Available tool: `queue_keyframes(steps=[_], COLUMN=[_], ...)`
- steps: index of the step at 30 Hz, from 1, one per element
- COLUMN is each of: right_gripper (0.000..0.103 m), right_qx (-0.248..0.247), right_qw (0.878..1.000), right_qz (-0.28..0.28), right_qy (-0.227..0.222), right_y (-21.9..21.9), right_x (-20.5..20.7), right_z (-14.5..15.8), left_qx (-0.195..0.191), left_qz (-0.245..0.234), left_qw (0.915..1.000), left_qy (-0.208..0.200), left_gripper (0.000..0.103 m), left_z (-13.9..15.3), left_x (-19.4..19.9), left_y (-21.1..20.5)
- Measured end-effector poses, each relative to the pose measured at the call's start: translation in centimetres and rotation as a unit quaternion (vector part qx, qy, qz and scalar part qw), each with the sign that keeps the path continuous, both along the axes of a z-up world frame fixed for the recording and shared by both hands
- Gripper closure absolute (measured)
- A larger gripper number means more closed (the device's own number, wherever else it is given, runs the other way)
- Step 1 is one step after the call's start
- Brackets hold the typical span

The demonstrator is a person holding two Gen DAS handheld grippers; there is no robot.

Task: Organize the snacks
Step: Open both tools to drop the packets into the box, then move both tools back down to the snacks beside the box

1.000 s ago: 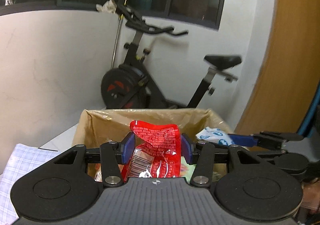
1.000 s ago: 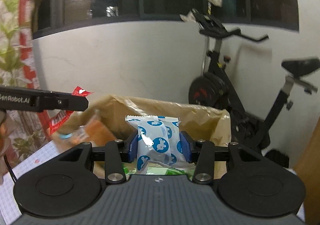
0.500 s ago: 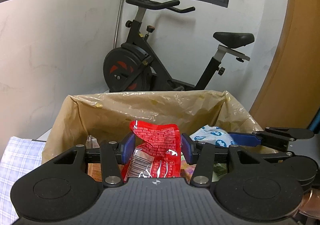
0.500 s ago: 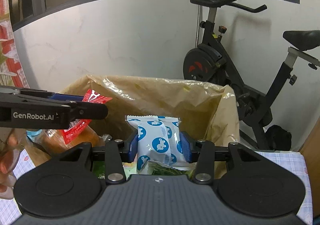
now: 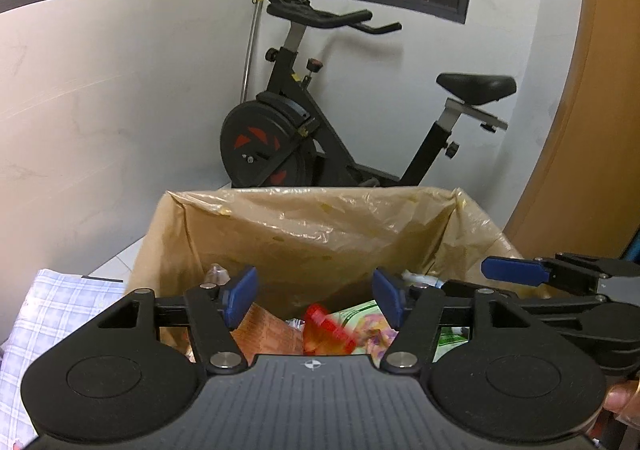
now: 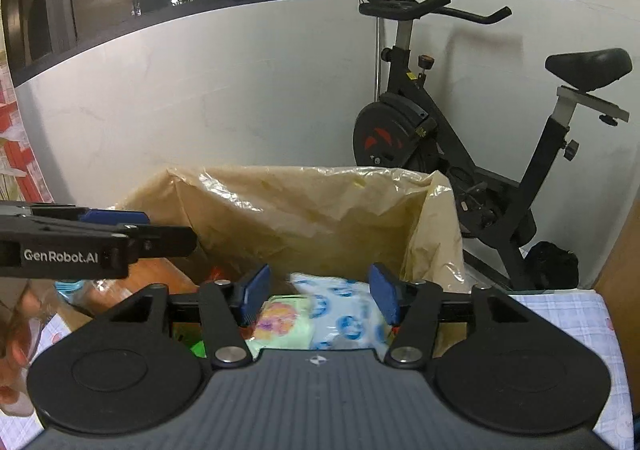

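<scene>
Bin (image 5: 320,226) mouth open above — snack pile (image 5: 340,330) fills its bottom

My left tool (image 5: 313,296) had blue pads (image 5: 241,293) on black. Below it lay a red packet (image 5: 328,330); under my right tool (image 6: 319,292), a white packet with blue spots (image 6: 344,314). The bin liner (image 5: 320,226) was tan, the desk cloth (image 5: 52,314) blue-checked.

Table is covered by a blue-and-white checked cloth (image 5: 52,314), visible at the left edge in the left wrist view and at the right (image 6: 560,314) in the right wrist view. On it stands a box lined with a tan plastic bag (image 5: 320,226), open at the top, with the cloth on both sides. Beyond the table, an exercise bike (image 5: 296,130) stands on the floor against the white wall.
</scene>
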State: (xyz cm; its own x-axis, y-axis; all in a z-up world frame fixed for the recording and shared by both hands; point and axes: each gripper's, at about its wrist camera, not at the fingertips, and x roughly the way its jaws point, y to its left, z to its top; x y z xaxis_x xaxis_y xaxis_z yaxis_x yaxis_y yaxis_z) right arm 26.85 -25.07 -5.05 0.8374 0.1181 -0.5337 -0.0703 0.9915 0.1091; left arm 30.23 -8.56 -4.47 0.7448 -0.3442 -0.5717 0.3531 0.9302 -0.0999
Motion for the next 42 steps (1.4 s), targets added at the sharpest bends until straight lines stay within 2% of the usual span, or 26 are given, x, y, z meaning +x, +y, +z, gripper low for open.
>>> queue_keyframes(steps=[11,18,25,33,36,39,42], right_gripper=[0.044,0.044,0.044,0.044,0.044,0.044,0.044], right_qx=[0.009,0.025,0.033,0.018,0.008,0.023,0.029], right_qw=[0.998,0.997,0.996,0.999,0.999,0.999,0.999], right_qz=[0.027,0.037,0.044,0.036,0.036,0.033,0.025], right_qy=[-0.048,-0.068,-0.063,-0.032,-0.021,-0.006,0.008], right_y=[0.9,1.4,2.5,3.5,3.8,3.4,3.1], right_x=[-5.4,-9.2,-11.9,-13.4,-13.9,-14.3,-14.7], right_z=[3.1,3.3,0.9,-3.2,-4.5,-5.8,-7.1], left_qx=[0.004,0.01,0.033,-0.015,-0.028,-0.029,-0.035], left_qz=[-0.01,0.01,0.043,0.038,0.027,0.024,0.019], left_qw=[0.9991,0.999,0.9974,0.9989,0.9981,0.9976,0.9967], left_qy=[-0.041,-0.043,-0.048,0.023,0.047,0.059,0.071], left_gripper=[0.037,0.037,0.037,0.036,0.031,0.028,0.02], left_z=[4.8,4.6,1.5,-4.6,-6.3,-7.6,-8.5], left_x=[-6.0,-10.0,-13.0,-14.0,-13.8,-13.8,-13.2], left_y=[5.5,10.0,12.2,11.2,9.9,8.5,7.0])
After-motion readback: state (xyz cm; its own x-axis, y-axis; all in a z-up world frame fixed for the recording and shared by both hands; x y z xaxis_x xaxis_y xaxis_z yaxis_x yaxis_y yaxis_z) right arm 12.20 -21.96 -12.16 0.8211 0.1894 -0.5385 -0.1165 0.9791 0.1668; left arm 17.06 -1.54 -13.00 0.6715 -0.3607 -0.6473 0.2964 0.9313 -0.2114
